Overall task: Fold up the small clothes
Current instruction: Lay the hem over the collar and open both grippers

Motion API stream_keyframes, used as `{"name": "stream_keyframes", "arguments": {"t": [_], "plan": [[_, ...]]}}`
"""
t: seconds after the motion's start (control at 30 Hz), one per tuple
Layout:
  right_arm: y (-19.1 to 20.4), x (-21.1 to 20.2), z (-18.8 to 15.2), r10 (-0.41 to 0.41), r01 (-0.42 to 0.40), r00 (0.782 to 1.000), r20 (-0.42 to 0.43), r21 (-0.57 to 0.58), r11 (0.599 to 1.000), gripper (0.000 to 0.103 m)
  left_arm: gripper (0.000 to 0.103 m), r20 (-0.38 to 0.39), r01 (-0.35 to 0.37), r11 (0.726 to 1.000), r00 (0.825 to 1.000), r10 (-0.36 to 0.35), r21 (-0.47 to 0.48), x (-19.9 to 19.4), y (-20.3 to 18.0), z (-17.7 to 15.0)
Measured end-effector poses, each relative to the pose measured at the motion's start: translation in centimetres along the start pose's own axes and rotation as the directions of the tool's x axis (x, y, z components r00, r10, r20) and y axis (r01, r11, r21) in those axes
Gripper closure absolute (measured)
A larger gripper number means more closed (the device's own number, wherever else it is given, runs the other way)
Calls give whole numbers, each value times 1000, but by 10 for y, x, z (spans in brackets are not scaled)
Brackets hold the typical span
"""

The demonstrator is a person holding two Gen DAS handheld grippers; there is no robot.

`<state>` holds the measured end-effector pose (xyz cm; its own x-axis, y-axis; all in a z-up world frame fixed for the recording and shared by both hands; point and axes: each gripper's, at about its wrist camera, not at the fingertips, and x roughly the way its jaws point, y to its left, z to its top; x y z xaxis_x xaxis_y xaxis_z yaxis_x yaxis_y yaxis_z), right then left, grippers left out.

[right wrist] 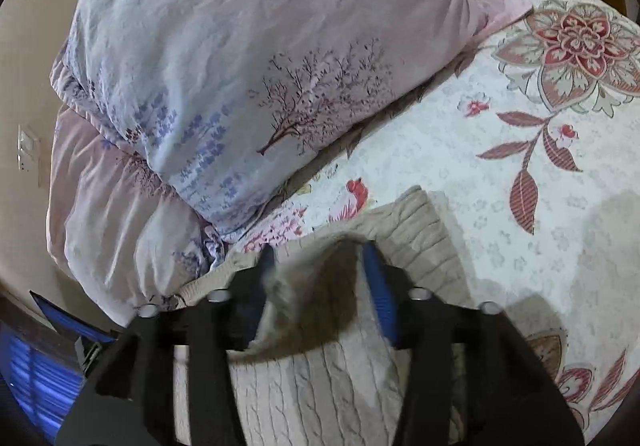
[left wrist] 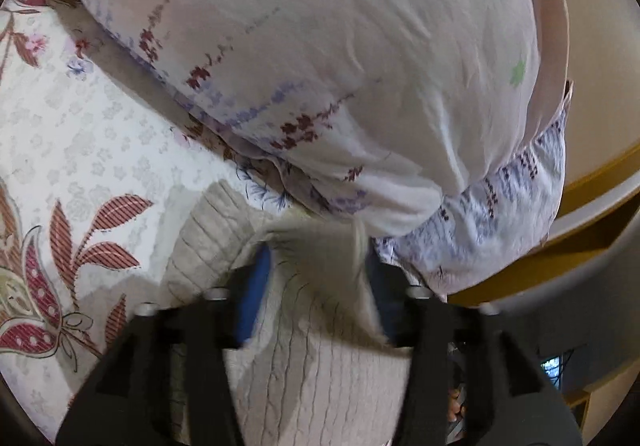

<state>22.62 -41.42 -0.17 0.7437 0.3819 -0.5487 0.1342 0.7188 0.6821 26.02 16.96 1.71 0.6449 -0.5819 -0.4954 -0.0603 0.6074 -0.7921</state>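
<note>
A cream cable-knit sweater (left wrist: 320, 386) lies on the flowered bedspread (left wrist: 80, 146), right under my left gripper (left wrist: 318, 286). The jaws stand apart, and a raised fold of the knit sits loosely between the blue pads (left wrist: 256, 286). A ribbed edge (left wrist: 208, 238) spreads to the left. In the right wrist view the same sweater (right wrist: 320, 386) lies beneath my right gripper (right wrist: 320, 286), which is open too. A blurred flap of knit hangs between its fingers, with a shadowed gap beside the right pad (right wrist: 378, 294). Another ribbed edge (right wrist: 416, 230) lies to the right.
A large pale pillow with printed trees (right wrist: 240, 46) is stacked on a second one just beyond the sweater, and shows as the pillow (left wrist: 320, 66) in the left wrist view. A wooden bed frame (left wrist: 592, 182) runs at the right. Wall switch (right wrist: 28, 150) at left.
</note>
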Motion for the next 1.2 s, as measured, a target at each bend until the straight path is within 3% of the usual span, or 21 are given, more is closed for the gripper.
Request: {"name": "stream_keyframes", "arguments": {"t": [0.07,0.23,0.3,0.43,0.57,0.73,0.8,0.83,0.87,0.93,1.0,1.2], "plan": [[4,-5,0,2,-1,1000,15,-24,1000,40,42,15,5,1000,1000,-5,20,-8,-3,1],[12,-29,-5,-43,50,997,62,-120,991,40,42,50,-49,992,998,43,119,-30,-13,-3],[12,-37,-8,-72,81,995,64,-156,985,41,42,60,-91,982,995,83,164,-36,-15,-8],[6,-44,-19,-110,115,993,39,-199,973,52,43,78,-181,949,983,167,259,-44,-20,-26],[-1,-45,-30,-149,148,989,11,-226,963,55,44,73,-217,921,976,205,323,-47,-16,-42],[-5,-38,-39,-222,210,975,-15,-265,941,56,54,30,-250,903,966,256,349,-35,-10,-55],[-8,-33,-42,-247,228,968,-34,-279,933,64,60,18,-266,896,960,278,357,-30,-7,-59],[-8,-30,-44,-257,234,965,-45,-289,928,78,68,13,-274,891,957,289,362,-28,-5,-61],[-8,-29,-46,-267,241,963,-45,-304,921,84,71,11,-283,887,954,300,366,-26,-4,-62],[-6,-32,-47,-260,236,965,-33,-319,918,92,82,16,-295,880,950,312,373,-26,-3,-63],[-5,-37,-46,-243,223,970,-27,-309,924,93,94,-3,-282,886,952,305,369,-27,-1,-62],[3,-54,-50,-214,206,977,8,-302,931,94,95,-13,-264,895,958,288,361,-36,1,-63]]}}
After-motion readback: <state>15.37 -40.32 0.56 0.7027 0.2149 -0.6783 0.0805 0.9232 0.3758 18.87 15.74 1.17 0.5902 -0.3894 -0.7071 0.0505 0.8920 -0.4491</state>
